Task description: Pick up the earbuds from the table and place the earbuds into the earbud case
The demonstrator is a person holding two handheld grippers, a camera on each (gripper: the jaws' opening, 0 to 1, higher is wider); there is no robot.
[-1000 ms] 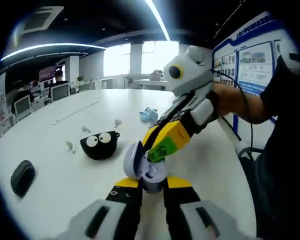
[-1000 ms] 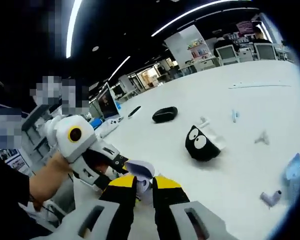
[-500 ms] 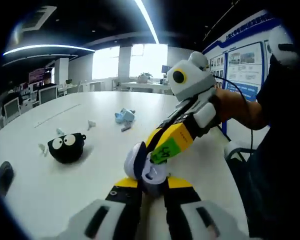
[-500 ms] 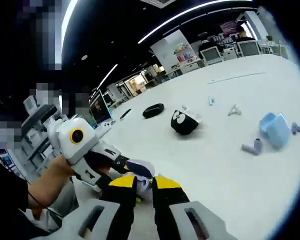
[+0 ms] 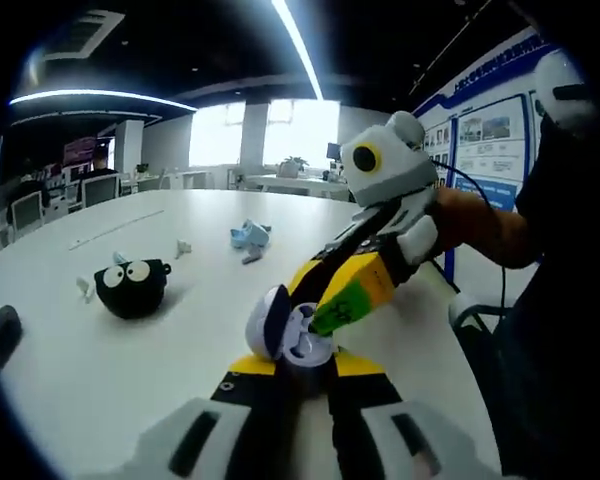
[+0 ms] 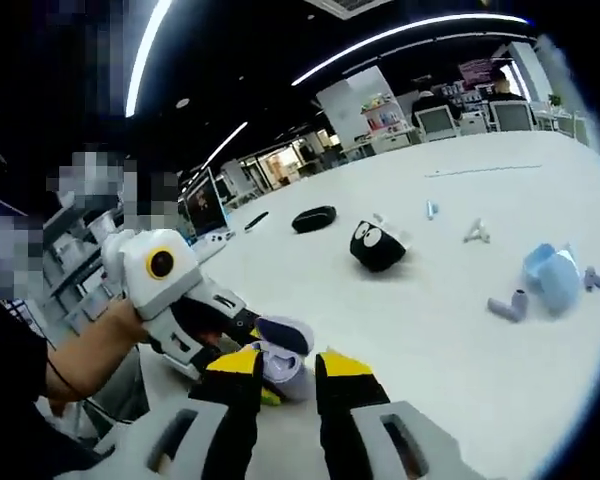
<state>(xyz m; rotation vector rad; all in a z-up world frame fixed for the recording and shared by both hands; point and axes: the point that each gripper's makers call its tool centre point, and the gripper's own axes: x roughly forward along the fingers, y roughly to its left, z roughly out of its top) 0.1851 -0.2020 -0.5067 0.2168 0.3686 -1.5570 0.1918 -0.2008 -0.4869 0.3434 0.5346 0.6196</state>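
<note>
You grip the open earbud case [image 5: 285,335] in your left gripper [image 5: 302,372]; your right gripper [image 6: 283,372], fingers parted, has apparently seated an earbud, so withdraw.

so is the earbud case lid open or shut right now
Open. In the left gripper view the earbud case sits between the left gripper jaws, lid hinged up to the left, and the right gripper tips reach into it.

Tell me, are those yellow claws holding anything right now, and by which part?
The left gripper holds the open earbud case by its lower body, lid up. The right gripper has its jaws apart at the case, holding nothing I can see.
</note>
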